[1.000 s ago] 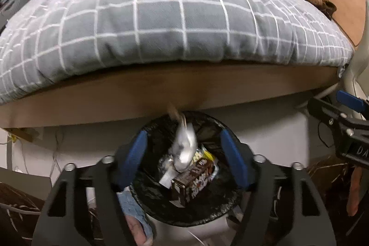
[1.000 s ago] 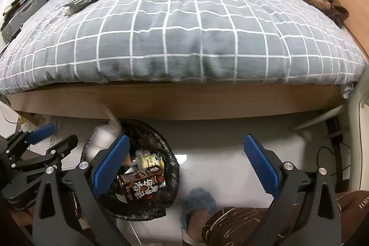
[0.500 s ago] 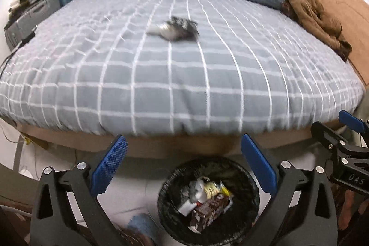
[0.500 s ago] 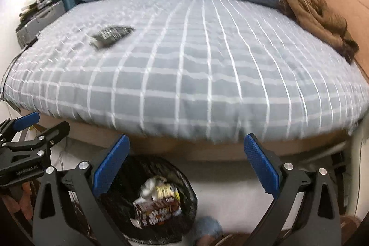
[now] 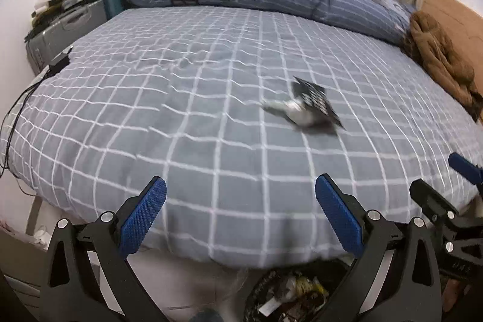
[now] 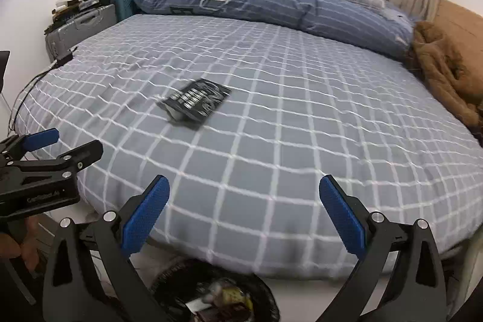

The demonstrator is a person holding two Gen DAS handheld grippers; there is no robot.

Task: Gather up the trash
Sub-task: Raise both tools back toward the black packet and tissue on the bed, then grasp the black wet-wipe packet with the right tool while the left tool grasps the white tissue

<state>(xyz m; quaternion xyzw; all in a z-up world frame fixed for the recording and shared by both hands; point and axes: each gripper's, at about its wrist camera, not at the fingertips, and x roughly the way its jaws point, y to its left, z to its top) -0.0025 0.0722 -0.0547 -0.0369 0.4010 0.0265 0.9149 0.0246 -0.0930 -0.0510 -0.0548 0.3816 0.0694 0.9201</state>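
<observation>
The next piece of trash is the black wrapper [image 6: 196,103], which lies flat on the bed [image 6: 271,141] near the middle of the checked cover, with something pale and crumpled tucked against it in the left wrist view [image 5: 297,113]. Both shots are smeared by motion, so its exact outline is hard to read. The bin [image 6: 265,296] sits on the floor just below the near edge of the bed, already holding a few discards.

The left hand-held gripper [image 5: 240,216] has just been opening and now stands spread wide with nothing between its blue pads. The right hand-held gripper [image 6: 243,216] is equally spread and empty.

The step in hand looks like reaching over the bed for the wrapper. To do it well, I would bring one gripper down steeply over the wrapper, straddle a raised or crumpled edge rather than the flat face, and press lightly into the soft cover so a pad slips beneath. Pinching too deep risks catching the cover as well.
</observation>
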